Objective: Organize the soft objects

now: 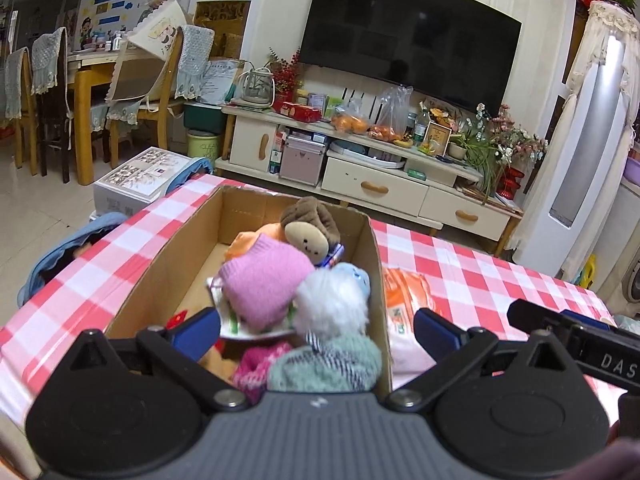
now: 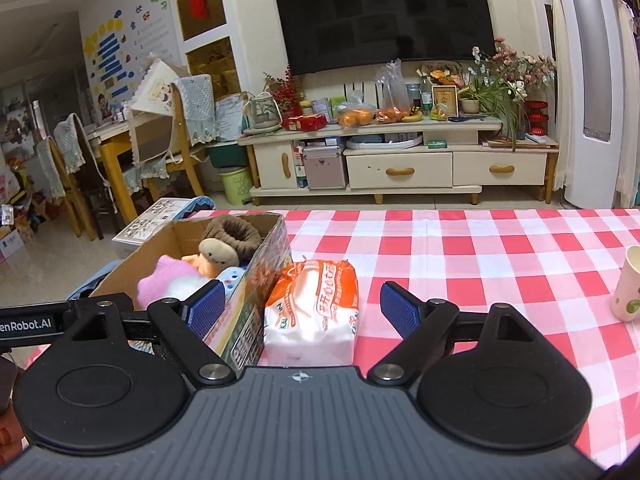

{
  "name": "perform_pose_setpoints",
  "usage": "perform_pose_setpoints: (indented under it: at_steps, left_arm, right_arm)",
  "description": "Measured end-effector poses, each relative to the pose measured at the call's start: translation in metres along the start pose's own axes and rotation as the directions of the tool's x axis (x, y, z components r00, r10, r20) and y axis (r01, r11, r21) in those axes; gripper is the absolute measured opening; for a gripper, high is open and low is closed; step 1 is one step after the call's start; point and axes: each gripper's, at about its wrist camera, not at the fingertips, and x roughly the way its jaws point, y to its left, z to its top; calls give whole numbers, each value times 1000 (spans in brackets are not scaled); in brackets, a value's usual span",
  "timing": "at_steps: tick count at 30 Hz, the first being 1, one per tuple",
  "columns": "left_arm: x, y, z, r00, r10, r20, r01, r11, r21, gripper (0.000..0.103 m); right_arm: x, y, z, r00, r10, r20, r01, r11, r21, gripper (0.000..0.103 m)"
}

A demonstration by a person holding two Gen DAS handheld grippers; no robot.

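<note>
One cardboard box [image 1: 172, 256] on the red-and-white checked tablecloth [image 1: 480, 276], open at the top, printed on the outer side seen from the right wrist view. Inside, heaped toward the near end: pink knitted item [image 1: 266, 280] on top, white fluffy item [image 1: 332, 304] just beside it, pale green knit [image 1: 328, 364] nearest the camera, magenta knit [image 1: 256, 364] beside that. Further in: brown-haired plush doll [image 1: 310, 228] leaning against the right wall, orange soft item [image 1: 248, 242] under it, small blue plush [image 1: 358, 276] at the right wall. Far left part of the box floor bare cardboard.

Outside the box, touching its right wall: orange-and-white tissue pack [image 2: 314, 312], lying flat on the cloth. Paper cup [image 2: 628, 288] upright, well apart at the far right edge.

Left gripper [image 1: 316, 326] spread wide, above the near end of the box, left pad over the contents, right pad over the tissue pack; nothing held. Right gripper [image 2: 304, 310] likewise spread wide, straddling the box wall and the tissue pack, left pad on the box side, right pad clear of the pack; nothing clamped
</note>
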Motion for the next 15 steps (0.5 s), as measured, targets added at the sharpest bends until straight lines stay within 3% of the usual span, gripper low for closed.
perform_pose_setpoints:
  at_steps: [15]
  left_arm:
    - [-39,-17,-16,999,32,30,-34,998,53,102]
  right_arm:
    - [-42,13,-10,999,26,18,-25,998,-59,103]
